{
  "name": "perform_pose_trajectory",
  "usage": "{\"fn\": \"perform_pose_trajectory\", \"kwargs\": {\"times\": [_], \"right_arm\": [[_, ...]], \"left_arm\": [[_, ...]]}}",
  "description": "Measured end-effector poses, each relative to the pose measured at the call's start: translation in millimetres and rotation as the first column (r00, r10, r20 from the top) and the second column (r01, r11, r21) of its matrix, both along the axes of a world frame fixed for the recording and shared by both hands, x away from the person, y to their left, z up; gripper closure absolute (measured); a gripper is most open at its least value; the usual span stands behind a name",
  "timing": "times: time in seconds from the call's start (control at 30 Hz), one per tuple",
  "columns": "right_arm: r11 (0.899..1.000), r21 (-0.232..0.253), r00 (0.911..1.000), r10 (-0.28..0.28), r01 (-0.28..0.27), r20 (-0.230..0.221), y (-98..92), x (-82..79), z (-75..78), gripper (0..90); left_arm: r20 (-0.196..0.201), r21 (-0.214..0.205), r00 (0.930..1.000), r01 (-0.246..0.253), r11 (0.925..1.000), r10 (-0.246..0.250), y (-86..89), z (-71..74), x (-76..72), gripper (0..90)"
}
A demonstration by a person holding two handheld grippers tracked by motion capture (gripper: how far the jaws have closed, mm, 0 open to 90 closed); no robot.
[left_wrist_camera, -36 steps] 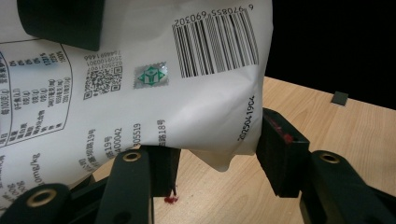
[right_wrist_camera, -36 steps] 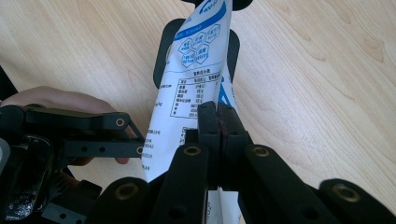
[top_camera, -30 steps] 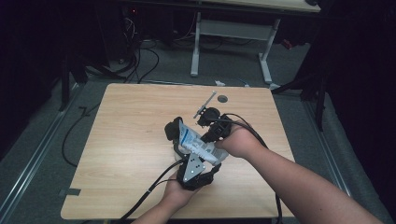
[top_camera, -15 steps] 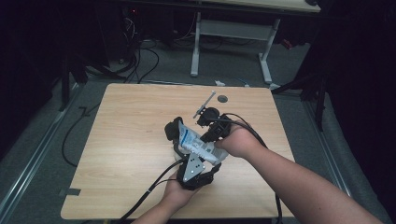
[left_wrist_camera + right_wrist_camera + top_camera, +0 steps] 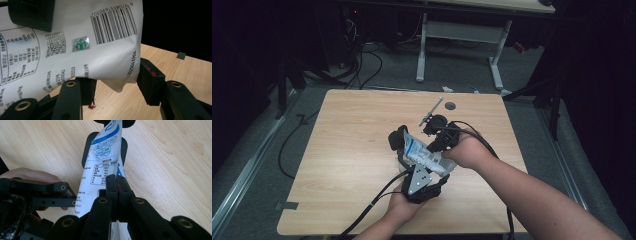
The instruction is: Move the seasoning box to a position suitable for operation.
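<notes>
A white packet [image 5: 419, 152] with blue print and a barcode is held above the middle of the wooden table [image 5: 352, 150]. My right gripper [image 5: 116, 182] is shut on its edge, coming in from the right in the high view [image 5: 435, 145]. My left gripper [image 5: 116, 87] reaches up from the table's near side, its grey plate [image 5: 418, 180] on top. Its jaws stand apart on either side of the packet's lower corner [image 5: 117, 83], with a gap at the pads [image 5: 150, 82]. The right gripper's jaw [image 5: 32, 12] shows clamped at the packet's upper left.
A thin pale rod [image 5: 432, 111] and a dark round disc [image 5: 450, 105] lie on the table behind the grippers. A tape mark [image 5: 287, 205] sits near the front left corner. Cables trail off the near edge. Desk legs [image 5: 422, 50] stand on the floor beyond.
</notes>
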State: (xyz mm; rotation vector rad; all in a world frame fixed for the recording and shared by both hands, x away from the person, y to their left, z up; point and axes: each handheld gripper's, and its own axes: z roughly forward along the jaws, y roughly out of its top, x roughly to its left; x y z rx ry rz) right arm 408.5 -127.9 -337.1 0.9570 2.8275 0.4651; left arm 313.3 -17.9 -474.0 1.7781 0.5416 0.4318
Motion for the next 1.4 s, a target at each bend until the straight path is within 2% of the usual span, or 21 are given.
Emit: {"fn": "perform_pose_trajectory", "kwargs": {"times": [1.4], "right_arm": [[1.000,-0.007,0.9999,0.008,-0.008,0.009,4.4,4.0,1.0,90.0]], "left_arm": [[-0.001,-0.018,1.0000,-0.006,0.9998,0.006,1.7,3.6,2.5,53.4]]}}
